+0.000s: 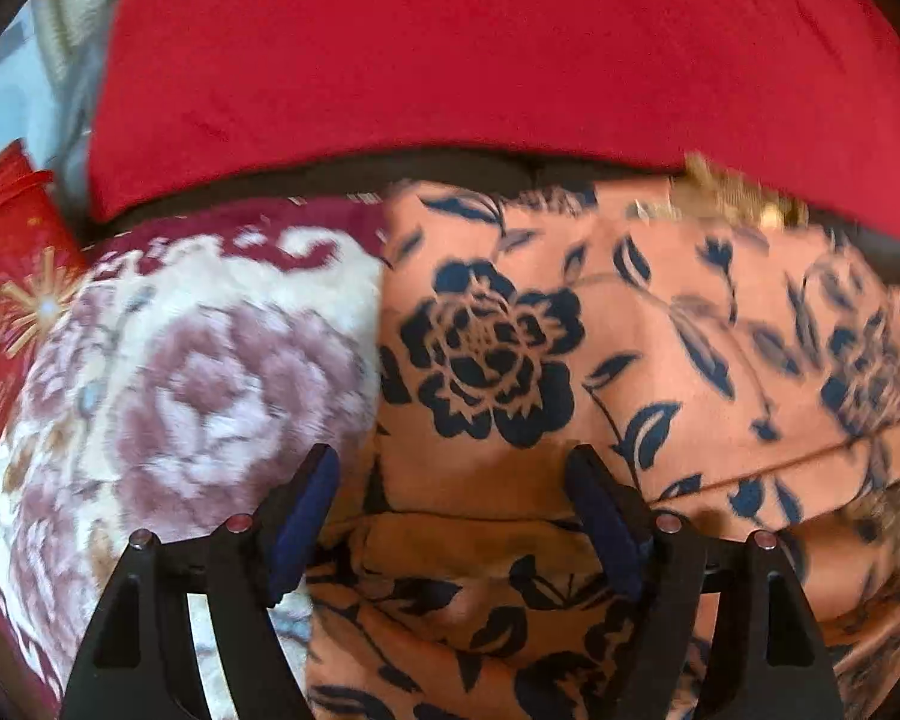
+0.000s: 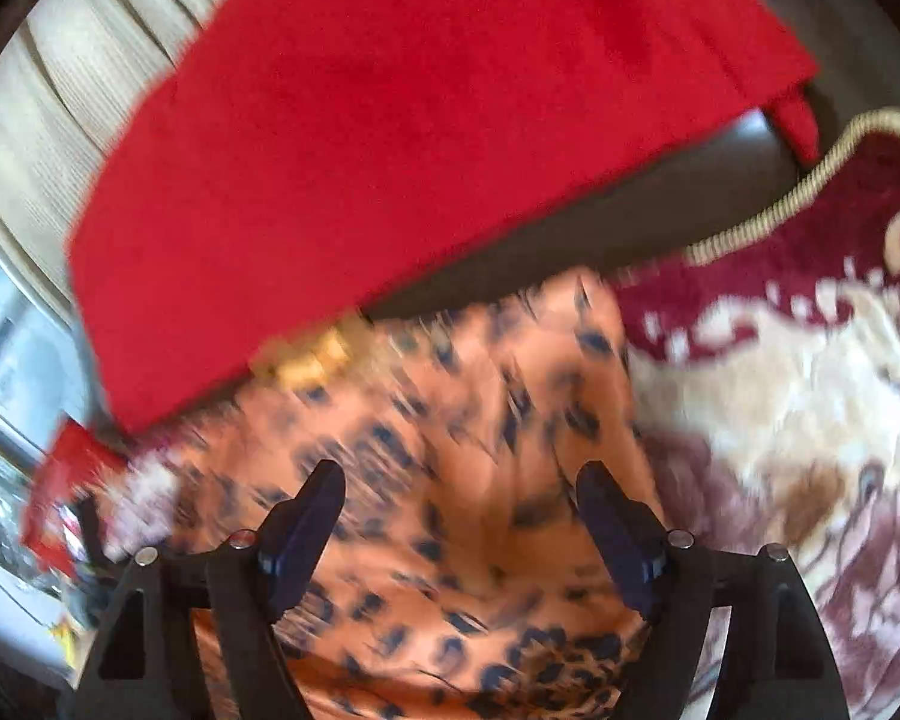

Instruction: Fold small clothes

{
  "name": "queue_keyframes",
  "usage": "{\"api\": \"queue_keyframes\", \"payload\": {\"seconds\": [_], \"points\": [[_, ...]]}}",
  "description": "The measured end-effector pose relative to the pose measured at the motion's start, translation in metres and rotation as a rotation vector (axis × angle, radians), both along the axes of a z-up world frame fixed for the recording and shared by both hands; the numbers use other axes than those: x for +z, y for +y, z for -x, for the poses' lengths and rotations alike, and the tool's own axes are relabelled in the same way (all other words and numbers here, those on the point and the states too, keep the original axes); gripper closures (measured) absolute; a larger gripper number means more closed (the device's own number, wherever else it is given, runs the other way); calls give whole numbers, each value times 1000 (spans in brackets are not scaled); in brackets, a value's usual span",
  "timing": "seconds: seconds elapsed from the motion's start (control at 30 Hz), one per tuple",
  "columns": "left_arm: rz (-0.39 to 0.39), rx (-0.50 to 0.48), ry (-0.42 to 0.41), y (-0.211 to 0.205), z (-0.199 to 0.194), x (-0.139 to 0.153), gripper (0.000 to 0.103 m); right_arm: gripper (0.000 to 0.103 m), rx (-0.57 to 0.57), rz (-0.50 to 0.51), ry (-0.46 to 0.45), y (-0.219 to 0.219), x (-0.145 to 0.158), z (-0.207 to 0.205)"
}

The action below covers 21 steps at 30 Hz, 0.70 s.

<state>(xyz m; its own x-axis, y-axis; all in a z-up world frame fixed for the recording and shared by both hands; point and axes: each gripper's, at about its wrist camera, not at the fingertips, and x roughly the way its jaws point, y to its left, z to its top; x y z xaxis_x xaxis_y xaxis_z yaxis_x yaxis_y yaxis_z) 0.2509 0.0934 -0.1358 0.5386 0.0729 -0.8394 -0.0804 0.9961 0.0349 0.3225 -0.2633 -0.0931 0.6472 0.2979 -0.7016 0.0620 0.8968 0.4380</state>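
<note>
While both cameras are looking steeply down, an orange cloth (image 1: 660, 360) printed with dark blue flowers and leaves is lying rumpled across a thick blanket (image 1: 210, 360), filling the centre and right of the left wrist view and the lower middle of the right wrist view (image 2: 450, 480). The blanket is showing a cream ground with large mauve flowers and a dark red scrolled border, and in the right wrist view it is spreading over the right side of the frame (image 2: 810, 390), its edge finished with a pale corded trim. A big red cushion (image 1: 480, 48) is sitting behind the cloth along the top of both frames, with a strip of dark seat (image 1: 330, 174) showing between cushion and blanket. At the far left of the left wrist view a red packet (image 1: 12, 252) with a gold starburst is lying beside the blanket. Pale ribbed curtains (image 2: 90, 78) are hanging at the upper left of the right wrist view, with bright window light below them. The left gripper (image 1: 453, 468) is hovering with its fingers spread wide over the folded edge of the cloth, nothing pinched between them. The right gripper (image 2: 459, 483) is likewise standing wide over the cloth, gripping nothing; that view is heavily blurred.
</note>
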Motion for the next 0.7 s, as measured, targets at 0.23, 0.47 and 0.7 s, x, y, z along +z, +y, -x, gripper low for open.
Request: {"api": "queue_keyframes", "payload": {"seconds": [0.23,0.47,0.7], "points": [[202,-101,-180,-42,7,65,21,20,123,-279,-29,23,-10,-39],[-12,-320,14,-142,-17,5,17,21,98,-337,137,20,-80,-61],[1,-269,-148,-124,-3,48,13,19,129,-319,48,19,-49,-53]]}}
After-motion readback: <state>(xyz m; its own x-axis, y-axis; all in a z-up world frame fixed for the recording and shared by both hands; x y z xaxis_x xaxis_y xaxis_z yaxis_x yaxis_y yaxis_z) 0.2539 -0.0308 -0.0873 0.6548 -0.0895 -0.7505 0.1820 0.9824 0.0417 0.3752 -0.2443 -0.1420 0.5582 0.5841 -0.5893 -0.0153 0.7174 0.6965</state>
